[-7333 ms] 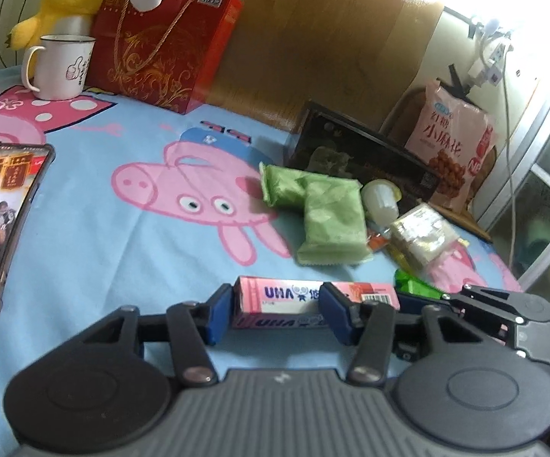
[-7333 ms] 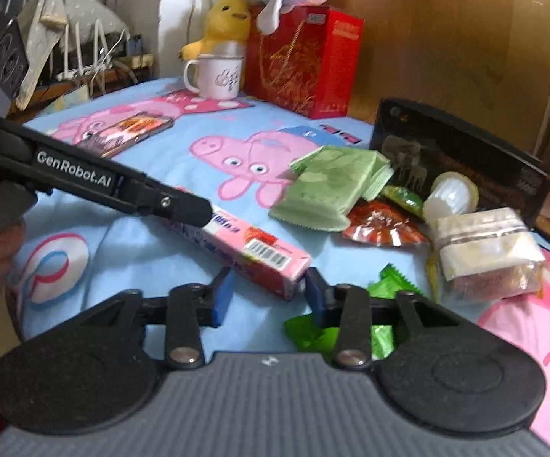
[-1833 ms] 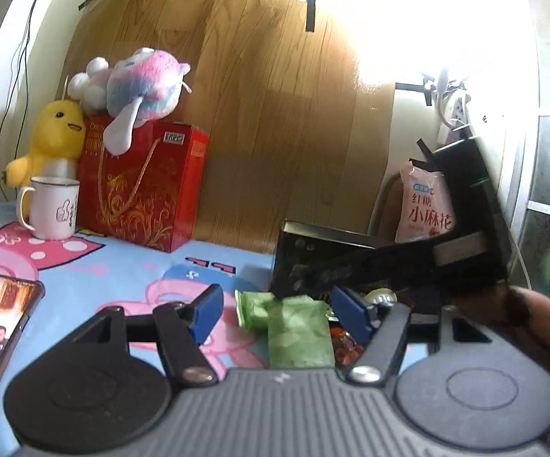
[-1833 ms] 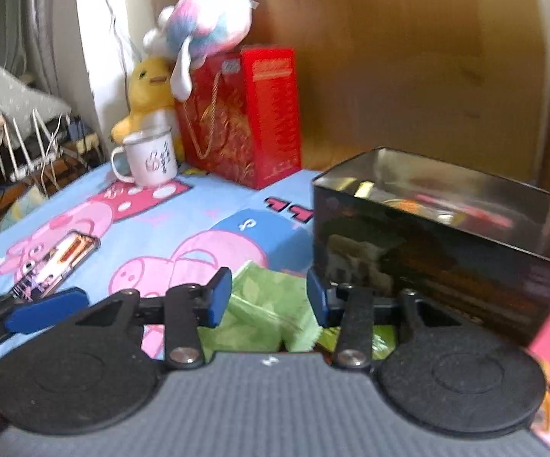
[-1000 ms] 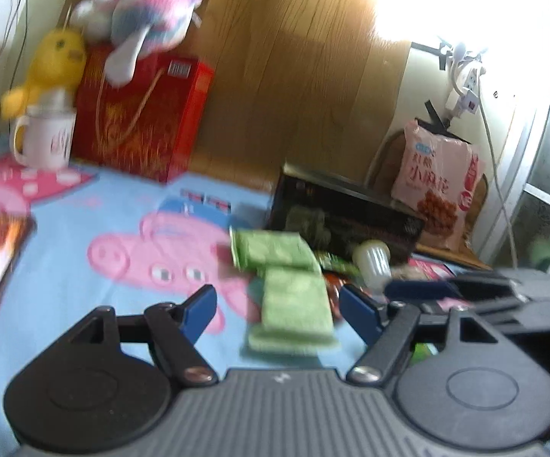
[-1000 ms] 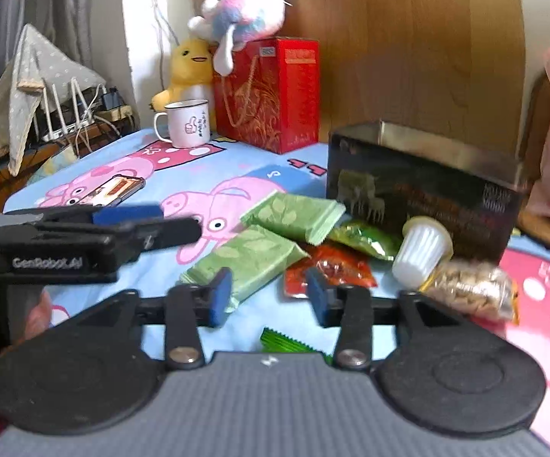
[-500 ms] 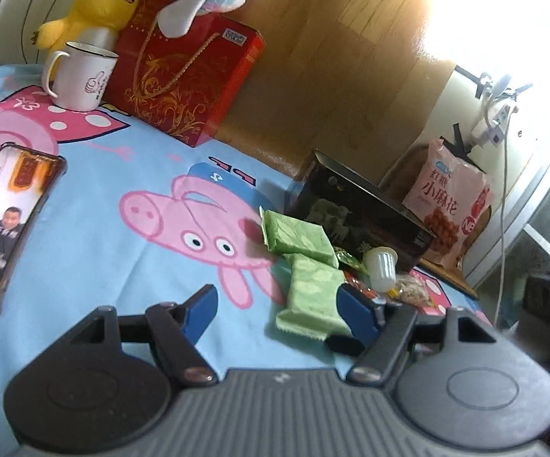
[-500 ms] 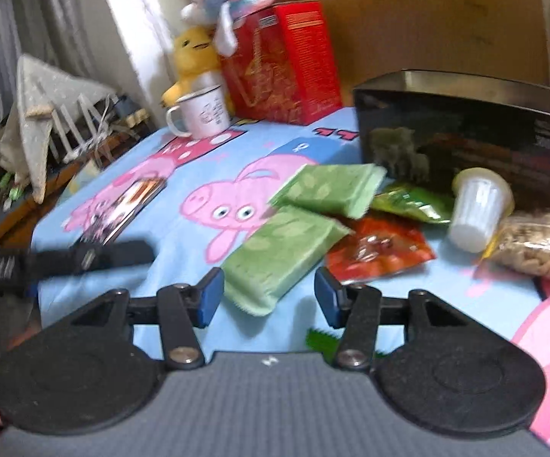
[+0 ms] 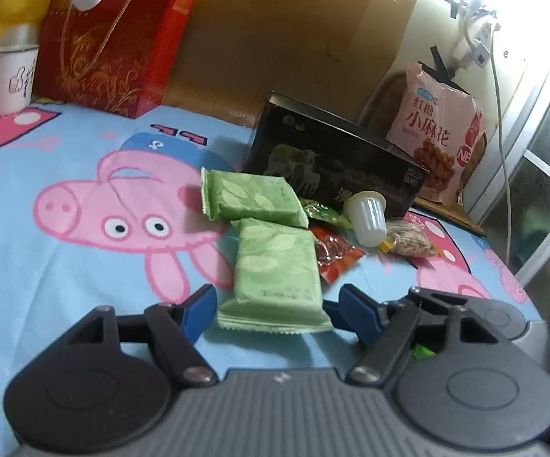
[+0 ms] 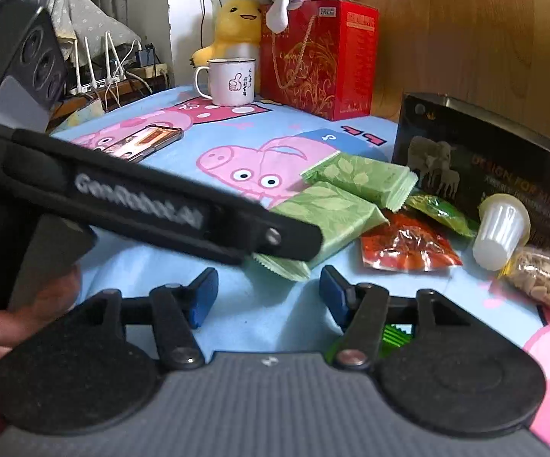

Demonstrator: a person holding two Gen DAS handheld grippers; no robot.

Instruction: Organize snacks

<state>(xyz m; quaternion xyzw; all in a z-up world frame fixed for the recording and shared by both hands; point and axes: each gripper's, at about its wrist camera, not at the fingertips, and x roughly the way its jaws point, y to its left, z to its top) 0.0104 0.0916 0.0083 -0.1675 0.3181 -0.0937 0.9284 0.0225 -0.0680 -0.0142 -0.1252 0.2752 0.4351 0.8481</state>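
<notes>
Phone (image 10: 141,143) in right view only

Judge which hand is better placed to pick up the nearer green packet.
Left. Its tongs already straddle the nearer green packet's end, open. The right tongs, jaws opening, sit just short of that packet, with the left tool crossing in front.

green packet (image 10: 332,217): near end hidden behind left gripper arm | small green wrapper (image 10: 396,333): mostly hidden under right gripper
</notes>
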